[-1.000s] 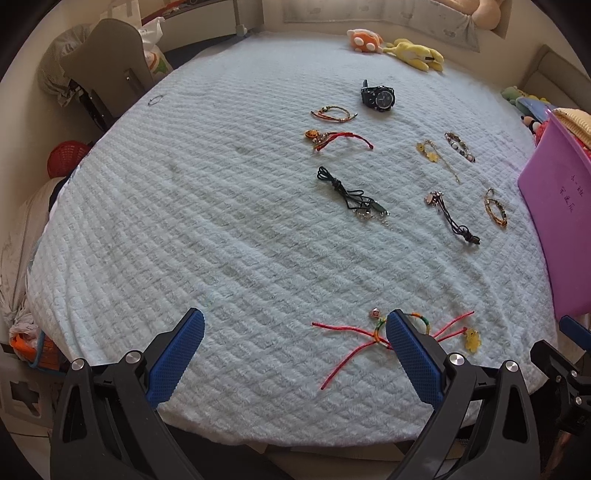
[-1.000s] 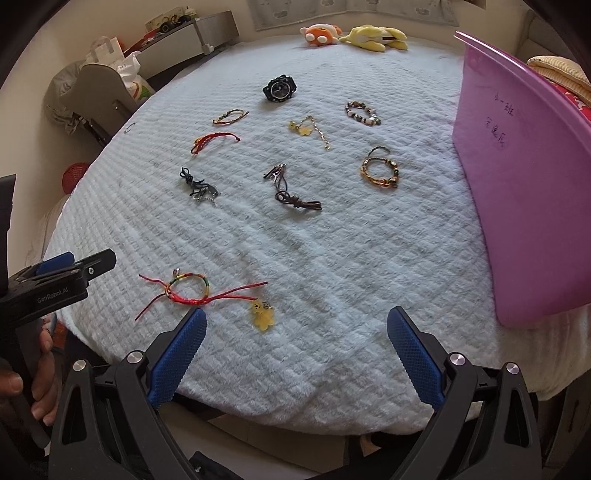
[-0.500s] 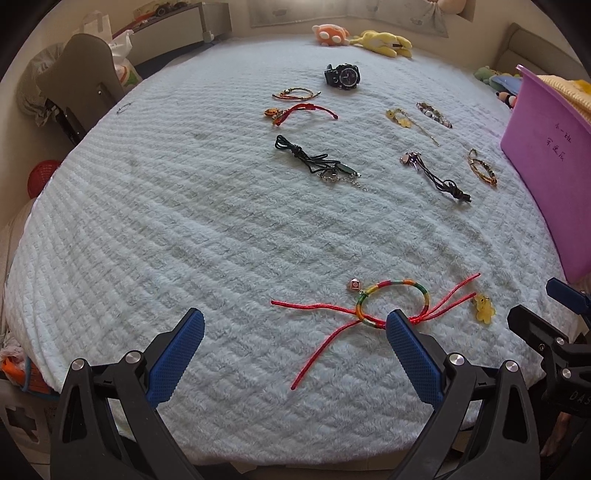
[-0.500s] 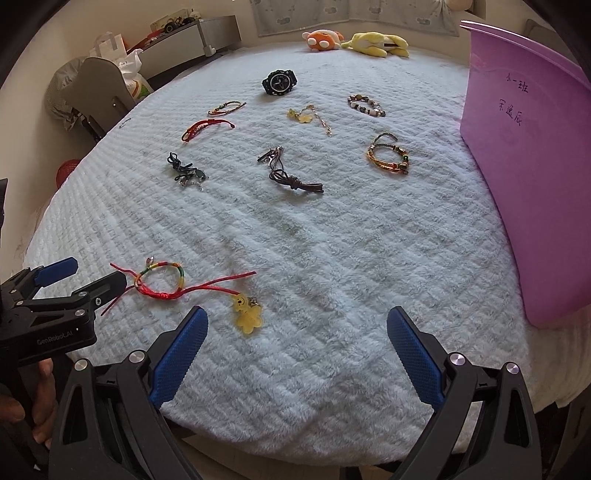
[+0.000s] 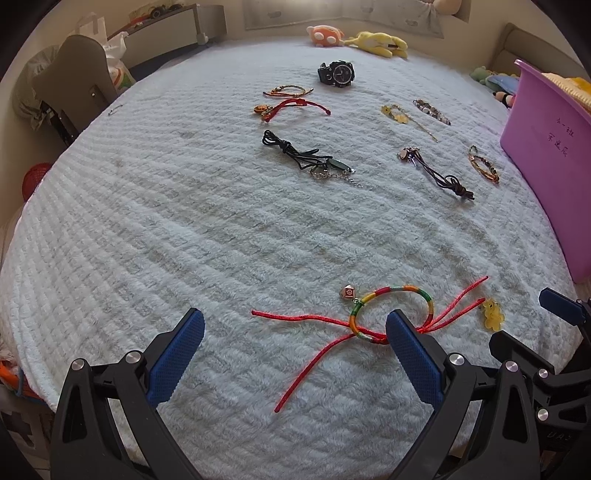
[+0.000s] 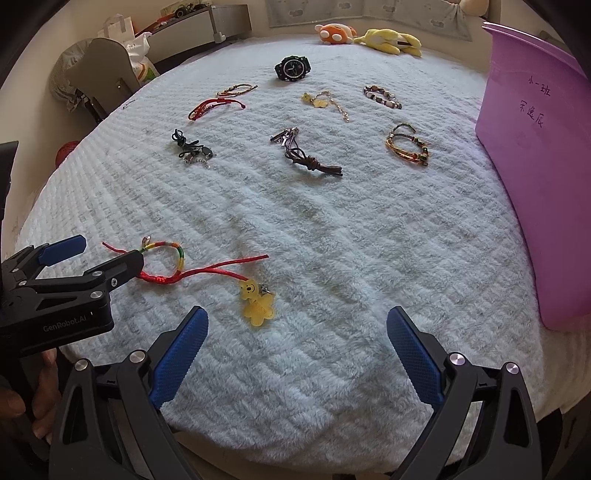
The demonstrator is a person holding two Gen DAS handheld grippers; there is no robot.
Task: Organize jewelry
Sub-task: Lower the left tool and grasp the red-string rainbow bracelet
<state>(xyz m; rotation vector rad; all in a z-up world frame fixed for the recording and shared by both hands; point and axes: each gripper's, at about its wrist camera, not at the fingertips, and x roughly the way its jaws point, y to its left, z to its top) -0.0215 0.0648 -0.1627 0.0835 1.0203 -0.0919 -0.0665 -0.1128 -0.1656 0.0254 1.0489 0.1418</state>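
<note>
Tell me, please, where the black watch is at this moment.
In both wrist views the black watch lies at the far end of the blanket, just before the orange plush toy and the yellow plush toy.

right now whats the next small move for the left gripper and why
Probably shift the left gripper slightly right and lower it. Its jaws are open, but the rainbow bracelet sits by its right finger, not between the fingers, so closing now would likely miss it.

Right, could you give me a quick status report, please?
Left gripper and right gripper open, empty. Rainbow-braided red-cord bracelet flat on blanket, left finger at its loop. Nothing in the way.
</note>
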